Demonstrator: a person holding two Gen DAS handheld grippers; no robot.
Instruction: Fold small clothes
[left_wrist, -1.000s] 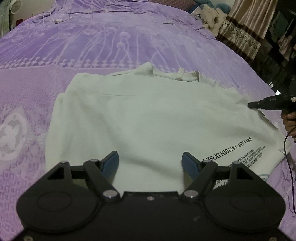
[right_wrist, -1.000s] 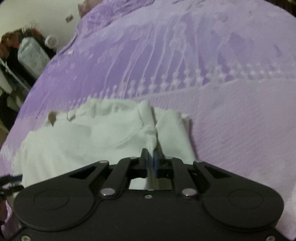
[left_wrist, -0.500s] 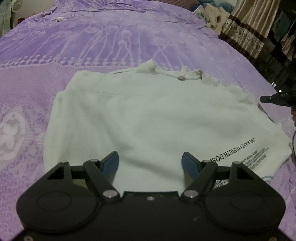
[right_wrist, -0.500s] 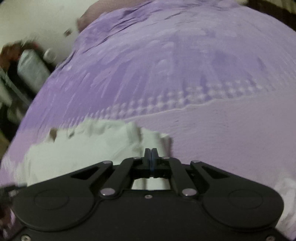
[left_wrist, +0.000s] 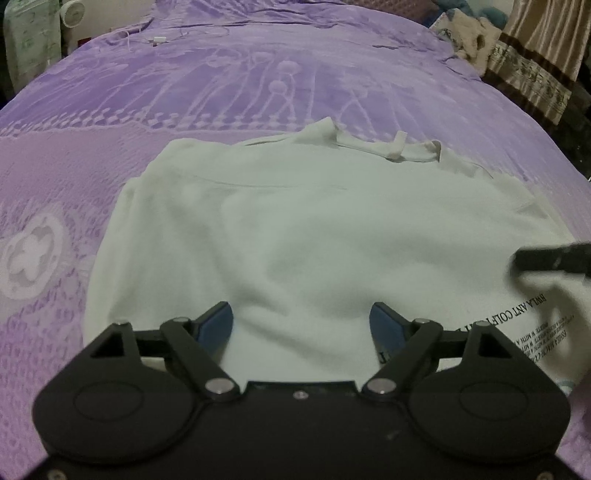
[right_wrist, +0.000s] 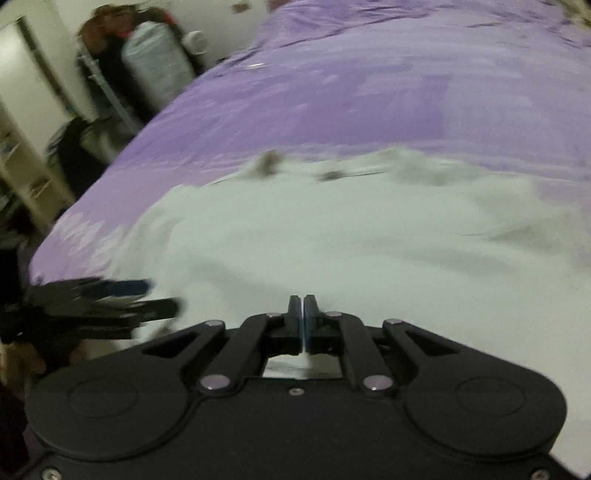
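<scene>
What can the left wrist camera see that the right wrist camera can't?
Only the left wrist view shows the black lettering printed on the shirt, the curtain and a white cable. Only the right wrist view shows the bundled bag beside the bed. Both show the white shirt, the purple bedspread, the left gripper with jaws opening, and the shut right gripper.

Shirt (left_wrist: 314, 229): lies flat on the bedspread (left_wrist: 221, 81), collar on the far side.
Printed text (left_wrist: 532, 325): near right part of the shirt.
Cable (left_wrist: 159, 37): far left on the bedspread.
Curtain (left_wrist: 535, 70): beyond the bed's right edge.
Shelves (right_wrist: 22, 162): apparently left of the bed, blurred.
</scene>
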